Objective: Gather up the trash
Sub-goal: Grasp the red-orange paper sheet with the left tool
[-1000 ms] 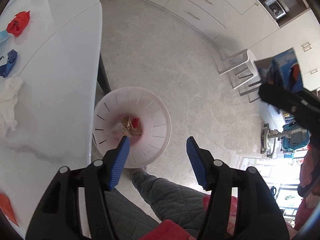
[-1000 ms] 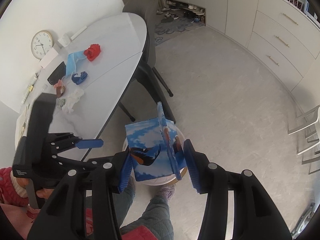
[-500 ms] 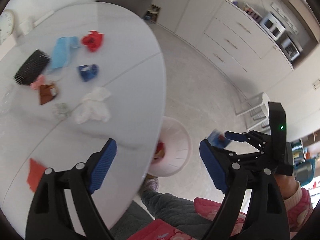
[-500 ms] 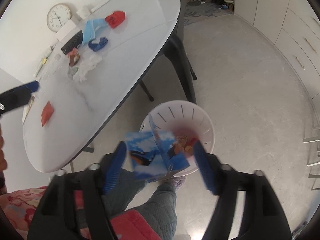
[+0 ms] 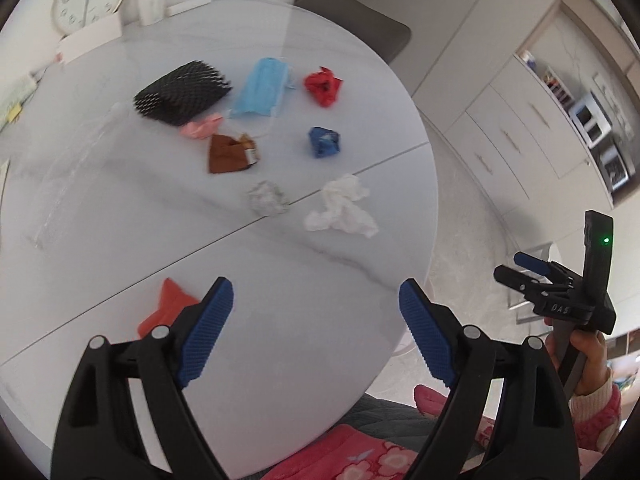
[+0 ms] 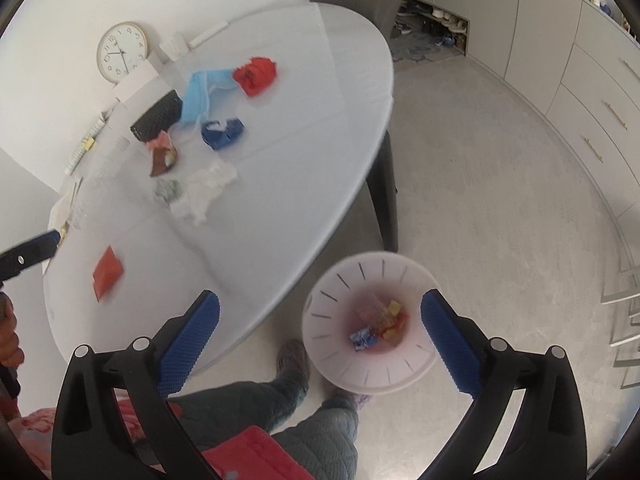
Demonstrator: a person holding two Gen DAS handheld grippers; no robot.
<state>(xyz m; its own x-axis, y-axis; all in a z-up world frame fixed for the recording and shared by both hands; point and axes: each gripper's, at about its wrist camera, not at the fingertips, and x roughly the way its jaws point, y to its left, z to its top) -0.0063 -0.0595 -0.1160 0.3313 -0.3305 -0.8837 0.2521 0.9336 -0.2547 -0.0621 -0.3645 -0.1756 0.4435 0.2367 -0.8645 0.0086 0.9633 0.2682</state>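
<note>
Right wrist view: right gripper (image 6: 320, 336) jaws now spread, empty above bin (image 6: 320, 344); blue carton gone, probably blurred blue scrap (image 6: 362, 338) inside. Left gripper (image 5: 316, 320) spread wide, swung over table (image 5: 360, 280); orange wrapper (image 5: 168, 304) nearest.

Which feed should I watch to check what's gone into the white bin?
The right wrist view. It looks straight down into the white bin on the floor beside the table, showing blue, yellow and red scraps at the bottom. The left wrist view shows only a sliver of its rim past the table edge, contents hidden.
</note>
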